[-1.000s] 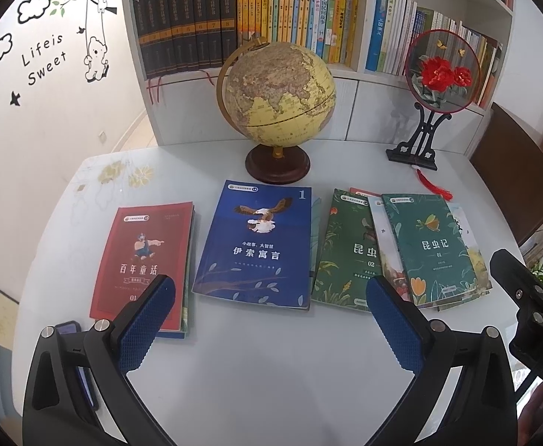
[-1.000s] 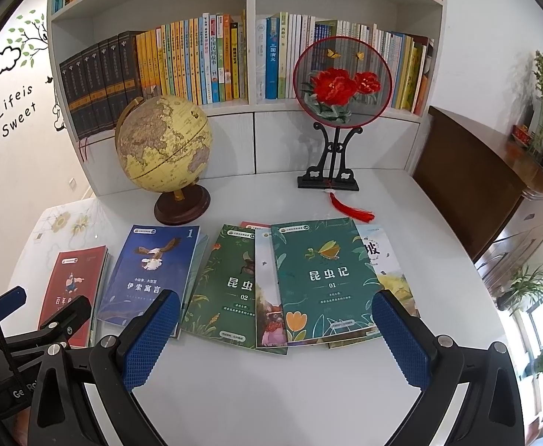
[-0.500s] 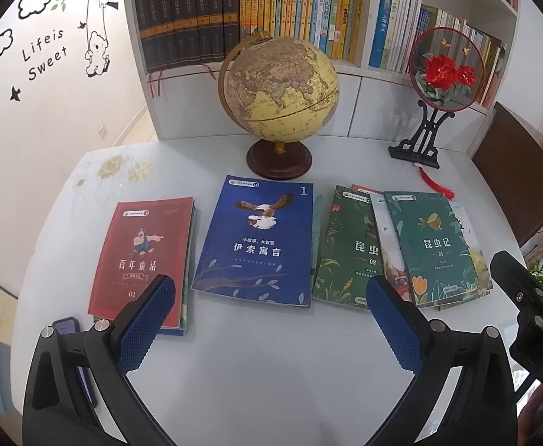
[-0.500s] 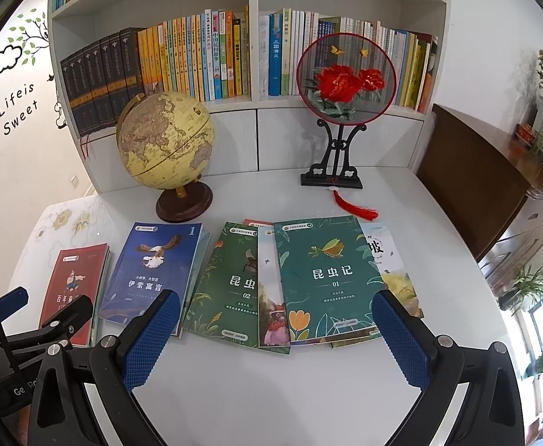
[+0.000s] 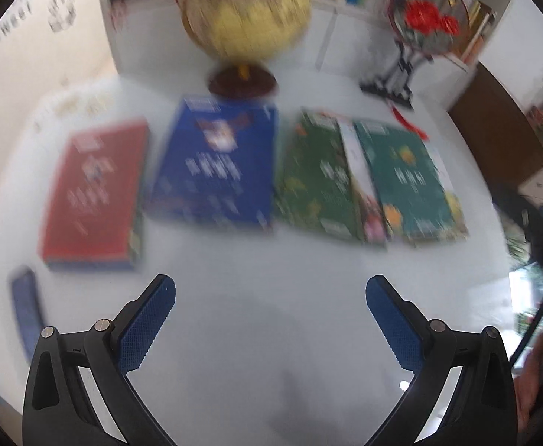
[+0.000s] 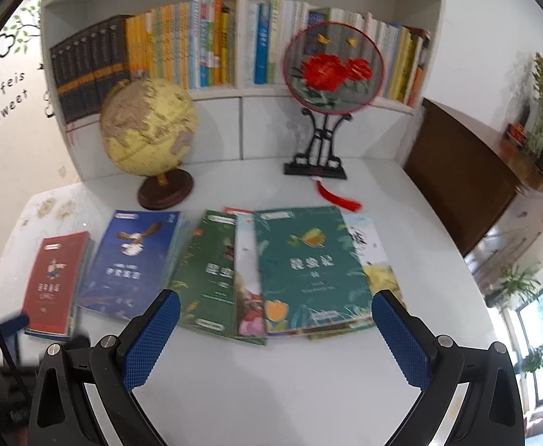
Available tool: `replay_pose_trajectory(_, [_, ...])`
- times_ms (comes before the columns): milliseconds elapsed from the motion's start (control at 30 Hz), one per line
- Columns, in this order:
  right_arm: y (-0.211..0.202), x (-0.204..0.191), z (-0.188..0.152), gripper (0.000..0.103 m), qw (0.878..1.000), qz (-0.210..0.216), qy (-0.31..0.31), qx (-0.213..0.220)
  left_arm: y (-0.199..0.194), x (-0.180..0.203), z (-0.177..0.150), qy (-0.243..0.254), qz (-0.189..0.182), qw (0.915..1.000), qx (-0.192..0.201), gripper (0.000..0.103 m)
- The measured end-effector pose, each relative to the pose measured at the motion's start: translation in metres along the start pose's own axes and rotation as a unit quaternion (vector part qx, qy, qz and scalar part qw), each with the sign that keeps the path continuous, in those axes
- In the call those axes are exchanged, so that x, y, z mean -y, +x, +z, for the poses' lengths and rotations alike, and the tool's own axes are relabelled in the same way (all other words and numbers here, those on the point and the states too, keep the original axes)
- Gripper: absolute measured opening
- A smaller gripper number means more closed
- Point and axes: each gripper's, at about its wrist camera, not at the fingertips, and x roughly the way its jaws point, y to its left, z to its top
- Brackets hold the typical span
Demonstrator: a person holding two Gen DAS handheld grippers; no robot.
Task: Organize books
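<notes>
Several books lie flat in a row on the white table [image 5: 271,334]. From the left they are a red book [image 5: 93,189] on a small stack, a blue book [image 5: 215,171], a dark green book [image 5: 316,182] and a teal book [image 5: 405,182] fanned over others. The left wrist view is blurred. My left gripper [image 5: 270,297] is open and empty above the bare table, short of the books. My right gripper [image 6: 276,316] is open and empty, with the near edges of the dark green book [image 6: 212,275] and the teal book [image 6: 312,267] between its fingers.
A globe [image 6: 149,130] on a wooden base and a round flower fan on a black stand [image 6: 332,70] sit behind the books. A bookshelf [image 6: 241,29] full of upright books backs the table. A brown cabinet [image 6: 464,178] stands to the right. A dark flat object [image 5: 26,304] lies at the table's left edge.
My left gripper has moved fast, tilting down toward the table, so its view blurs and the books sit higher in frame. My right gripper has moved forward toward the green books.
</notes>
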Motion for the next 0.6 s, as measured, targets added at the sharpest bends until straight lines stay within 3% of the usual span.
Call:
replay_pose_trajectory(100, [0.006,0.020,-0.004,0.103,1.000,-0.003,0.017,-0.014,0.007,0.002,-0.019,-0.055,-0.055,0.9961,-0.043,0.102])
replay_pose_trajectory(233, [0.011,0.041,-0.002,0.103,0.999,-0.008,0.030,-0.020,0.007,0.011,-0.047,-0.132,-0.143,0.9776,-0.081,0.102])
replay_pose_trajectory(333, [0.011,0.054,0.003,0.103,0.999,-0.006,0.034,-0.019,-0.004,0.026,-0.049,-0.120,-0.135,0.9806,-0.076,0.102])
replay_pose_trajectory(400, [0.011,0.061,0.007,0.103,0.999,-0.009,0.033,-0.017,-0.008,0.050,-0.047,-0.073,-0.140,0.9838,-0.084,0.102])
replay_pose_trajectory(467, [0.014,0.070,0.011,0.103,0.999,-0.009,0.035,-0.017,-0.003,0.069,-0.046,-0.040,-0.168,0.9789,-0.109,0.102])
replay_pose_trajectory(500, [0.016,0.073,0.013,0.103,0.999,-0.009,0.036,-0.018,0.005,0.079,-0.047,-0.027,-0.185,0.9732,-0.135,0.102])
replay_pose_trajectory(533, [0.020,0.077,0.016,0.103,0.999,-0.010,0.037,-0.020,0.021,0.090,-0.049,-0.016,-0.211,0.9583,-0.192,0.102])
replay_pose_trajectory(567, [0.025,0.082,0.018,0.103,0.999,-0.013,0.035,-0.022,0.030,0.093,-0.051,-0.021,-0.224,0.9477,-0.226,0.101])
replay_pose_trajectory(600, [0.029,0.086,0.020,0.103,0.999,-0.018,0.031,-0.024,0.041,0.096,-0.052,-0.033,-0.223,0.9419,-0.249,0.099])
